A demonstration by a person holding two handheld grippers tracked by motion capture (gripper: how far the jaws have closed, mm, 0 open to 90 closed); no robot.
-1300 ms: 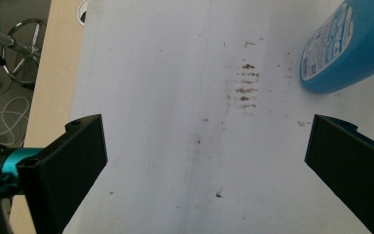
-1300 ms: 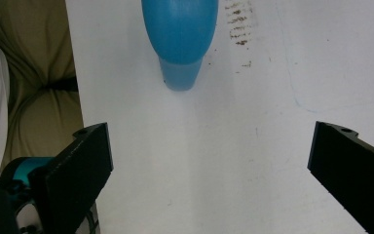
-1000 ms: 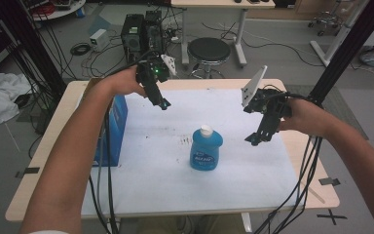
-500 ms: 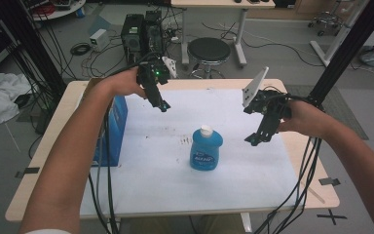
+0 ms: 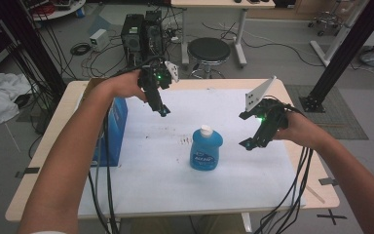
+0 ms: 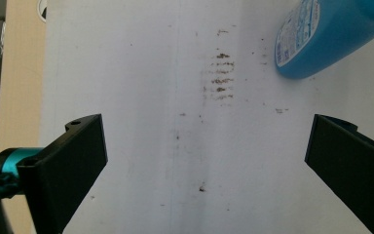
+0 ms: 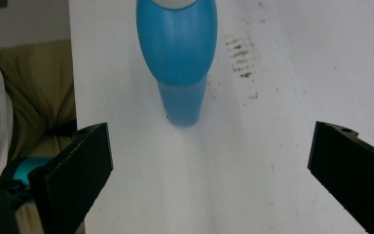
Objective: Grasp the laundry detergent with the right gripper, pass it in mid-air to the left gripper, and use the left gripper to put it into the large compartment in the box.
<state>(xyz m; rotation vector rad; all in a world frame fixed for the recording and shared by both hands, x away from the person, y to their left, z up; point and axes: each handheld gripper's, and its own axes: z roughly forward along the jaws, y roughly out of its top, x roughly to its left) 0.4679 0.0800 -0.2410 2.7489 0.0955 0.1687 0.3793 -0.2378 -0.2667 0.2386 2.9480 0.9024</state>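
Observation:
A blue dish-soap bottle (image 5: 206, 151) with a white cap stands upright near the middle of the white sheet (image 5: 165, 175). My left gripper (image 5: 162, 108) hovers above the sheet behind and to the left of it, jaws wide apart and empty. In the left gripper view the bottle (image 6: 321, 39) lies beyond the right jaw of that open gripper (image 6: 207, 134). My right gripper (image 5: 247, 130) is held to the right of the bottle, a little apart from it, also open. In the right gripper view the bottle (image 7: 180, 58) stands ahead, between the lines of the spread jaws of the gripper (image 7: 213, 139).
A blue box (image 5: 112, 131) stands on the table's left side, under the left forearm. Brown smudges (image 6: 220, 78) mark the sheet near the bottle. The wooden table edge (image 5: 316, 190) frames the sheet. A stool (image 5: 208, 51) and computer towers (image 5: 141, 31) stand beyond the far edge.

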